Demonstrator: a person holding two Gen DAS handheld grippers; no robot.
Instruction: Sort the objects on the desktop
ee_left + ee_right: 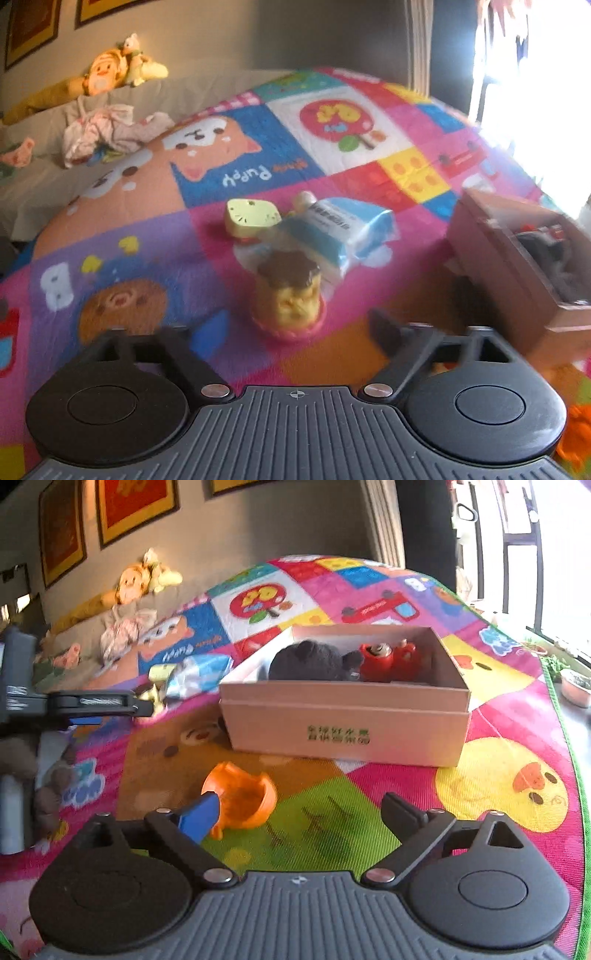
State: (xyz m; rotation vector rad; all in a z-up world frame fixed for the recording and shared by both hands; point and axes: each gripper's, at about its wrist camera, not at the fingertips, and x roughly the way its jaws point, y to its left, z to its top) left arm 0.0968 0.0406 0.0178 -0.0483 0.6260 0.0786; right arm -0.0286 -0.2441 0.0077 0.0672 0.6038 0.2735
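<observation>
In the left wrist view a yellow figurine with a brown top [289, 295] stands on the colourful play mat, just ahead of my open left gripper [291, 328]. Behind it lie a pale green gadget [252, 217] and a blue-white tissue pack [347, 232]. In the right wrist view my right gripper [299, 812] is open, its left finger beside an orange toy cup [242, 799]. Beyond stands an open pink cardboard box [347, 723] holding a black plush [310, 661] and red figures [388, 657]. The left gripper [146, 705] shows at the left.
The box also shows at the right of the left wrist view [517, 266]. Crumpled clothes [107, 129] and plush toys [114, 70] lie on a grey sofa behind the mat. The mat's green edge [570, 738] and a window sill are at the right.
</observation>
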